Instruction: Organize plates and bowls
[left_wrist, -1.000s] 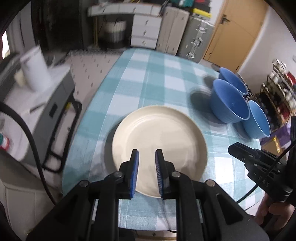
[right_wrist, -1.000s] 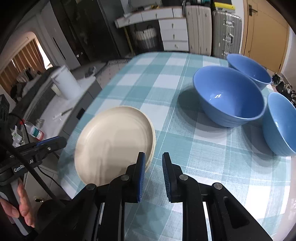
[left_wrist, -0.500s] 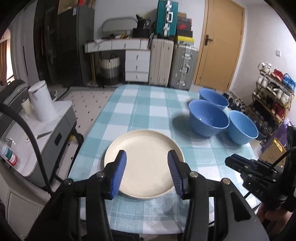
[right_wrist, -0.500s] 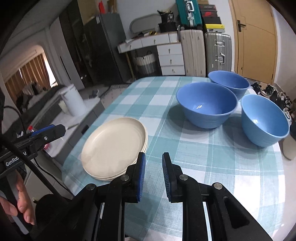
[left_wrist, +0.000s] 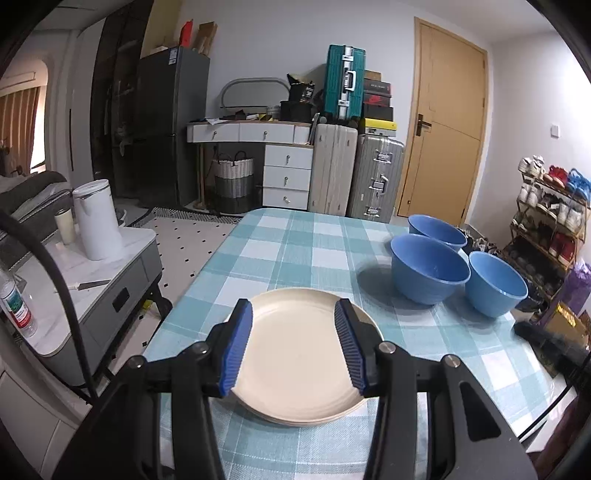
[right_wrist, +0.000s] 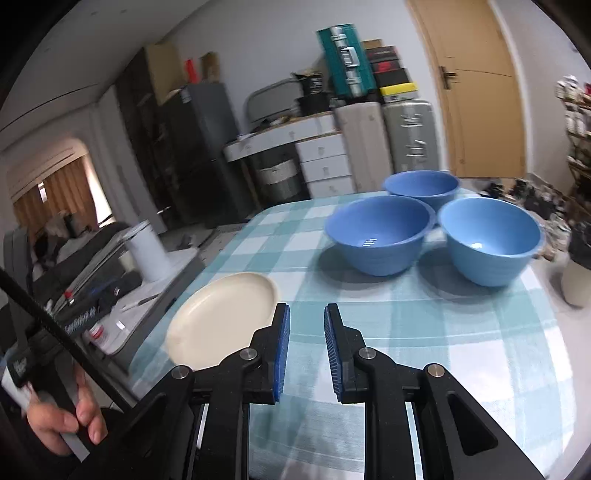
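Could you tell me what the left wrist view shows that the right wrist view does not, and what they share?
Only the left wrist view shows the left gripper with its jaws apart and nothing between them, a shoe rack and a water bottle on the side cabinet.

Only the right wrist view shows the right gripper, its jaws narrowly apart and empty, and a hand gripping the other tool's handle.

Both show the cream plates stacked on the checked tablecloth, three blue bowls, the white kettle, suitcases and the door.
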